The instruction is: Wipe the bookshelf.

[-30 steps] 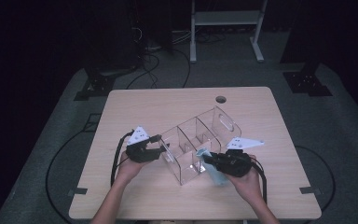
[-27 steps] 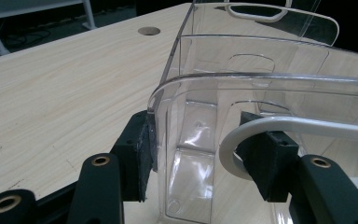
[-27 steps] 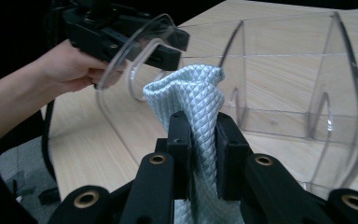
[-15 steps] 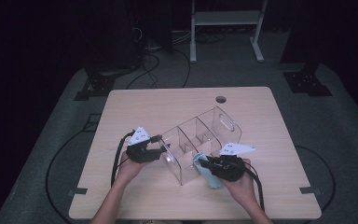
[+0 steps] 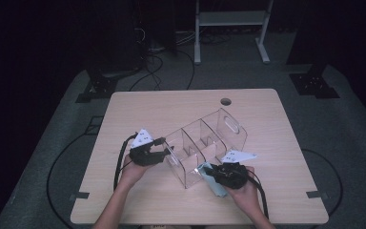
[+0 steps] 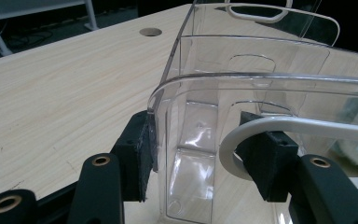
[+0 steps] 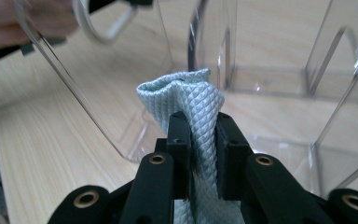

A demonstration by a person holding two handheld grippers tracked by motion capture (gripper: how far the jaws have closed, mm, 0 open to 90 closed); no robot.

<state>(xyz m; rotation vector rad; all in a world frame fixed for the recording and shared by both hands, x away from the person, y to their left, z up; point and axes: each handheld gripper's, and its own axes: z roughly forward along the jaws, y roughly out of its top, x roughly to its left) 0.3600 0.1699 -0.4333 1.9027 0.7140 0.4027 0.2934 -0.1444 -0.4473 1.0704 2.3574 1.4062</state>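
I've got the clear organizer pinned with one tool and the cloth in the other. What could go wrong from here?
1. The left tool grips only the thin end wall of the clear organizer; pushing with the cloth could make it slip or tip.
2. The right tool pinches the light blue cloth in a bunch, so the wad may snag on a divider or wipe little surface.

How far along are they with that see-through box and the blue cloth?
Done so far: the left hand-held gripper is clamped on the end wall of the clear organizer, steadying it, and the right hand-held gripper has the light blue cloth pinched. In hand: the cloth is at the box's near side wall, seemingly to wipe it. Left: probably most of the wiping, though how clean the compartments are can't be told.
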